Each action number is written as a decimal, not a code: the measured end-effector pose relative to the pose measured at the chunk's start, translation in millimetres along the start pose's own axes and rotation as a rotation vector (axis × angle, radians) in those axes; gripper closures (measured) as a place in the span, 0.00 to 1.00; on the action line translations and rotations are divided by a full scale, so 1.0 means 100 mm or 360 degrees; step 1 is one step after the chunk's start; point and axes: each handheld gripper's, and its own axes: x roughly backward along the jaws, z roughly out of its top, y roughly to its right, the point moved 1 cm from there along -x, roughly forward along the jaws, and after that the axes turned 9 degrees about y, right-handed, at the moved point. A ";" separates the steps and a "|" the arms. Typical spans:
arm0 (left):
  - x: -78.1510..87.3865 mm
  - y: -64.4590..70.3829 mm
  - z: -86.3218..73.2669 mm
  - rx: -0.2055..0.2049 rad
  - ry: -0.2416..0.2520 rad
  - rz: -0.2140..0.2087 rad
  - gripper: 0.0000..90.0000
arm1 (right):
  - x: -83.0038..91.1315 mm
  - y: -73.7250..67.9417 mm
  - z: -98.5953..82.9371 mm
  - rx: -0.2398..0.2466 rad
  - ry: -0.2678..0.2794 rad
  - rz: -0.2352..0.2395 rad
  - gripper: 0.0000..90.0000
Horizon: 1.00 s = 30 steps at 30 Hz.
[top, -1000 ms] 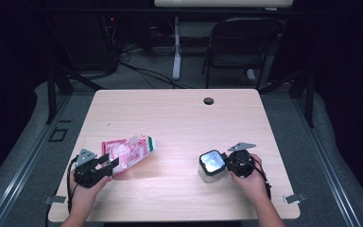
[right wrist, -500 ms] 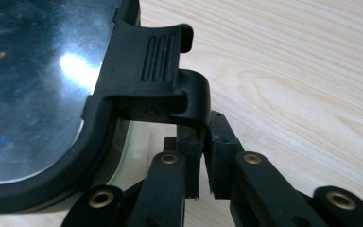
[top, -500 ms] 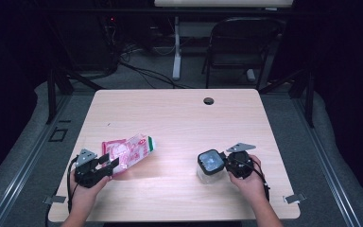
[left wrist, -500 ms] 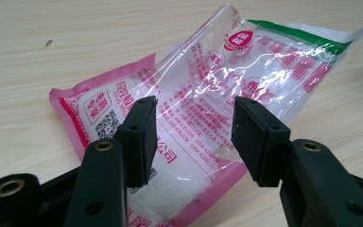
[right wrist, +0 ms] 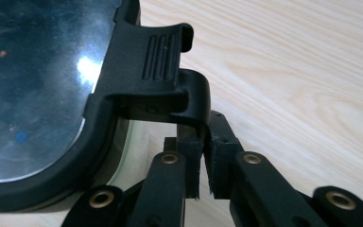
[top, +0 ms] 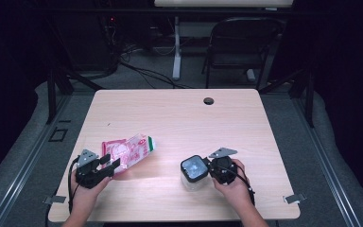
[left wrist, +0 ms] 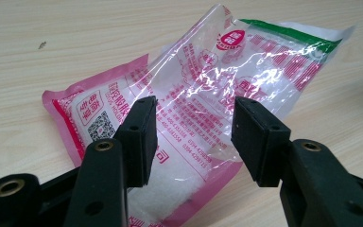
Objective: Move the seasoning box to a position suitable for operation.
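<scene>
— Counter (top: 179,118) first, from the high view: what have you got under your hands?

— Your left gripper (top: 105,166) sits at the near left of the counter, and its fingers point at the pink and clear bag (top: 131,149) that lies flat just ahead of them. Your right gripper (top: 209,166) is at the near right, up against a clear container (top: 194,171) with a black lid. Bag and container lie well apart. A small dark hole (top: 208,100) marks the far edge of the counter

— And your left gripper view?

— Your left gripper (left wrist: 192,130) has its fingers (left wrist: 139,137) spread wide, with nothing between them. The bag (left wrist: 246,61) lies on the counter (left wrist: 75,33) beyond and below them, its green strip at the far end, white grains in the near end. Whether the fingers touch the film you cannot tell

— Now your right gripper view?

— Your right gripper (right wrist: 203,165) has its fingers (right wrist: 222,156) nearly closed, pinched on the black latch tab (right wrist: 194,101) that hangs from the lid (right wrist: 108,123) of the container. The lid has a dark shiny panel inside a thick black rim. Clear wall of the container (right wrist: 125,161) shows just under that rim. The counter (right wrist: 302,71) runs pale and bare to the right of the tab
</scene>
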 end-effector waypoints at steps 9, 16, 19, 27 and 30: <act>-0.01 0.03 0.00 -0.0013 -0.0017 -0.0014 0.57 | -0.11 -0.21 0.02 0.0015 -0.0017 0.0017 0.95; -0.01 0.07 0.00 -0.0032 -0.0030 -0.0026 0.57 | -0.13 -0.28 0.00 0.0015 -0.0005 0.0002 0.95; -0.02 0.09 -0.01 -0.0040 -0.0021 -0.0033 0.57 | -0.13 -0.28 0.00 0.0007 -0.0005 -0.0013 0.95; -0.03 0.16 -0.01 -0.0078 -0.0044 -0.0075 0.58 | -0.14 -0.30 -0.05 0.0009 -0.0024 -0.0058 0.95; -0.03 0.18 -0.01 -0.0096 -0.0043 -0.0083 0.59 | -0.14 -0.31 -0.06 0.0000 -0.0013 -0.0075 0.95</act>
